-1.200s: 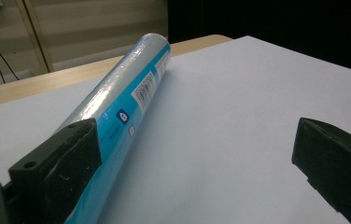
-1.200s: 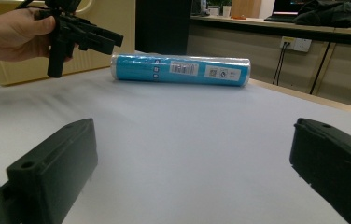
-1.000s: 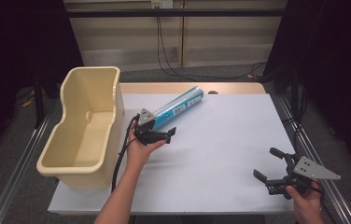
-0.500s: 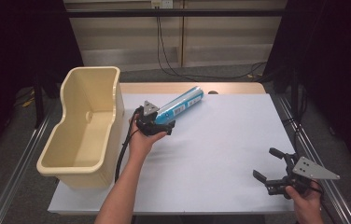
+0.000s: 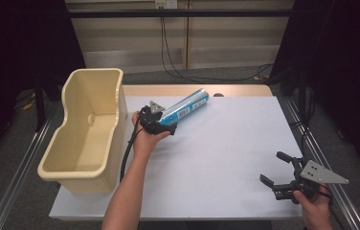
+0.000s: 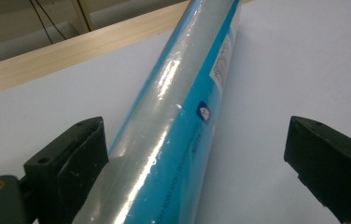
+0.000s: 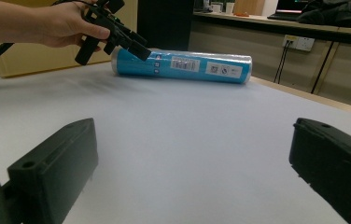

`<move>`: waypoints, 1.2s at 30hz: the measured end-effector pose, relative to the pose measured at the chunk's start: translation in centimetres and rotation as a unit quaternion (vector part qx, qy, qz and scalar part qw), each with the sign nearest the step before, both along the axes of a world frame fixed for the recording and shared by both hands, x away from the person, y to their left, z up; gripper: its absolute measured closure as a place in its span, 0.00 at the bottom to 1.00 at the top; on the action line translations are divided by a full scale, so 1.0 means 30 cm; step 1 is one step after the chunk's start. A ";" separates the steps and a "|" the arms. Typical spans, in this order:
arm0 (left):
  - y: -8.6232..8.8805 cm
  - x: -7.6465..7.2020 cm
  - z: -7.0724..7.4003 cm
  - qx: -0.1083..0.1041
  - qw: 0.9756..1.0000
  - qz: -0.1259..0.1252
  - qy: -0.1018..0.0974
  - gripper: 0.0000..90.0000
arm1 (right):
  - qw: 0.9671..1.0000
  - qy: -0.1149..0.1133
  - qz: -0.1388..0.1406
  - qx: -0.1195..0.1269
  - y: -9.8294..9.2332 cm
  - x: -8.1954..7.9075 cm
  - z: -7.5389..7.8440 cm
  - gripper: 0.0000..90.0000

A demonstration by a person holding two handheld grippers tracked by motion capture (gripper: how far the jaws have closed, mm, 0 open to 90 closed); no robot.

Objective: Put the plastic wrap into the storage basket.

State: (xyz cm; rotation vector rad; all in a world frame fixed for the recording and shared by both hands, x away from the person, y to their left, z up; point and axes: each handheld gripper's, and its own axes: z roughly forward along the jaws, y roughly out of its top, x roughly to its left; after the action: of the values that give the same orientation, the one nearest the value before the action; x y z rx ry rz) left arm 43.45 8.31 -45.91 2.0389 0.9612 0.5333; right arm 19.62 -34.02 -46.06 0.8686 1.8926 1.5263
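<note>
- The right gripper [image 5: 279, 178] is sitting at the near right corner of the white table [image 5: 226, 158], its jaws spread wide with nothing between them, well apart from the tube.
- Farther in, the left gripper [image 5: 161, 125] is straddling the near end of the blue tube [image 5: 184, 109]. Its jaws have just been closing; in the left gripper view one pad [image 6: 78, 158] is lying against the tube's side while the other is standing clear, so the tube is between them but not yet pinched.
- The tube is lying flat on the table, its long axis running from the left gripper away and to the right, towards the far wooden edge [image 5: 235, 90].
- The cream bin [image 5: 88, 128] is standing just left of the left gripper.
</note>
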 end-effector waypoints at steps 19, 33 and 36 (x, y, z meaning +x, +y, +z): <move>0.028 0.037 -0.033 0.067 0.997 0.008 0.034 0.26 | 1.000 0.003 -0.001 0.001 -0.007 0.005 -0.003 0.01; 0.012 0.028 -0.036 0.095 0.995 -0.006 0.037 0.28 | 1.000 0.011 0.007 0.004 -0.005 0.012 -0.004 0.01; 0.006 0.008 -0.022 0.102 0.994 -0.017 0.043 0.31 | 1.000 0.011 0.008 0.009 -0.006 0.015 -0.004 0.01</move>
State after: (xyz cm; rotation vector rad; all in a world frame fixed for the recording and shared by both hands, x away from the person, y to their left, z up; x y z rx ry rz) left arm 43.68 8.49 -46.58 2.2735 0.9531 0.5474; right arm 20.07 -34.22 -46.17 0.8820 1.9088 1.5514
